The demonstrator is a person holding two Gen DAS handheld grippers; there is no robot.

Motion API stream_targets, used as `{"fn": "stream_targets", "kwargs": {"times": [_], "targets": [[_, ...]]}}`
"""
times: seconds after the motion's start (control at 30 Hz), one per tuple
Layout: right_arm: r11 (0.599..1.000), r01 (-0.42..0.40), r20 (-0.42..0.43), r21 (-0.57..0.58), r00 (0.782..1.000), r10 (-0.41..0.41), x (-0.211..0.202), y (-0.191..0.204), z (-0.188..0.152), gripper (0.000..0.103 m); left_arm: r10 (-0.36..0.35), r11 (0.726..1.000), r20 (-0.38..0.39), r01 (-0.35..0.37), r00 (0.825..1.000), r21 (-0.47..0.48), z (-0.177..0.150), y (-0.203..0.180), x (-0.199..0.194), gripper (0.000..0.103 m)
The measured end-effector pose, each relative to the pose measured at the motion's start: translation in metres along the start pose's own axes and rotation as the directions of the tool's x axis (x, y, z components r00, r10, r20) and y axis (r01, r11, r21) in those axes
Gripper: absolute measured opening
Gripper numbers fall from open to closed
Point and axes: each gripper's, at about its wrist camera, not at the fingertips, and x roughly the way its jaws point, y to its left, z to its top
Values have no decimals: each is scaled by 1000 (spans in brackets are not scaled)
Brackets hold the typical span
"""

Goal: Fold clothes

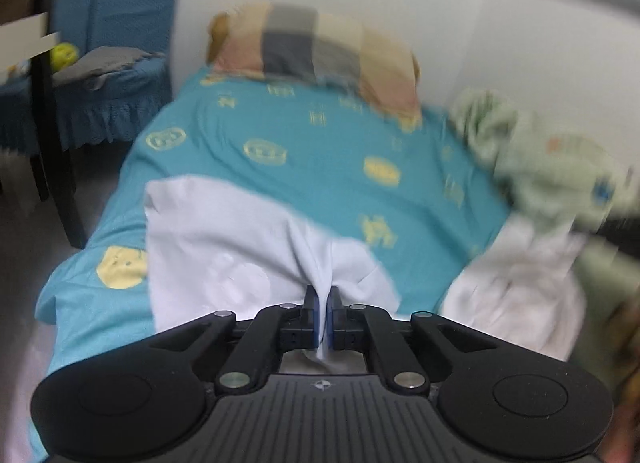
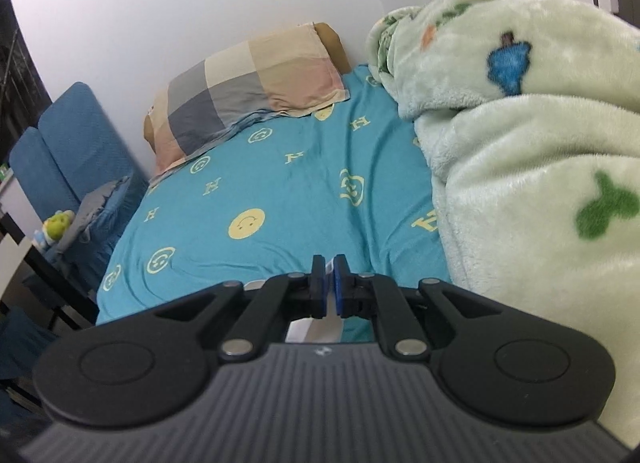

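White cloth (image 1: 224, 247) sits pinched betw. the blue pads of the left gripper (image 1: 323, 295): jaws pressed together on a raised fold, fabric also showing below the pads. Rest of the garment spreads flat toward the bed's near-left corner, over the teal sheet (image 1: 312, 151). L. view is motion-blurred.

Right gripper (image 2: 329, 265): jaws nearly together, w/ a thin strip of white fabric (image 2: 329, 263) visible in the slot betw. the pads and a pale patch below the linkage; pinching it, as far as the view shows. Whether this is the same garment as at left cannot be told.

Second white bundle (image 1: 516, 283), crumpled, lies at the bed's near-right edge in the L. view.

Sheet: teal w/ yellow smiley and "H" prints, covers the bed.

Checked pillow (image 2: 248, 91) (grey, beige, pink squares) rests at the far end of the bed, against the wall (image 2: 180, 3).

Pale green fleece blanket (image 2: 520, 143), w/ blue and green motifs, is heaped along the bed's right side, overlapping the sheet edge.

Blue chair (image 2: 76, 143) stands off the bed's left side, near the far corner; a small yellow-green toy (image 2: 58, 223) sits by it.
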Motion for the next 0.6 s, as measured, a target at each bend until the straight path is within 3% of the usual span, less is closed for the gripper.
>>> {"fn": "stream_targets", "kwargs": {"times": [0.1, 0.17, 0.23, 0.3, 0.4, 0.5, 0.6], "targets": [[1000, -23, 13, -9, 1000, 23, -8, 2, -1, 18, -29, 990, 57, 37, 998, -135, 5, 14, -51, 4], [999, -39, 28, -6, 999, 39, -13, 3, -1, 58, 2, 981, 34, 4, 999, -193, 2, 25, -79, 4], [999, -38, 56, -35, 998, 40, -18, 10, -2, 71, 81, 977, -26, -85, 996, -196, -4, 36, -100, 4], [996, -52, 61, -78, 997, 57, -19, 22, -6, 71, 183, 965, -127, -203, 975, -165, -15, 49, -108, 4], [982, -95, 31, -164, 994, 101, -15, 44, -15, 71, 224, 942, -289, -283, 931, -181, -30, 72, -107, 4], [948, -188, -77, -257, 982, 174, -3, 74, -34, 70, 216, 941, -299, -280, 929, -190, -24, 74, -110, 8], [900, -300, -230, -316, 944, 234, 14, 99, -58, 69, 267, 940, -269, -312, 926, -141, -15, 64, -114, 24]]}}
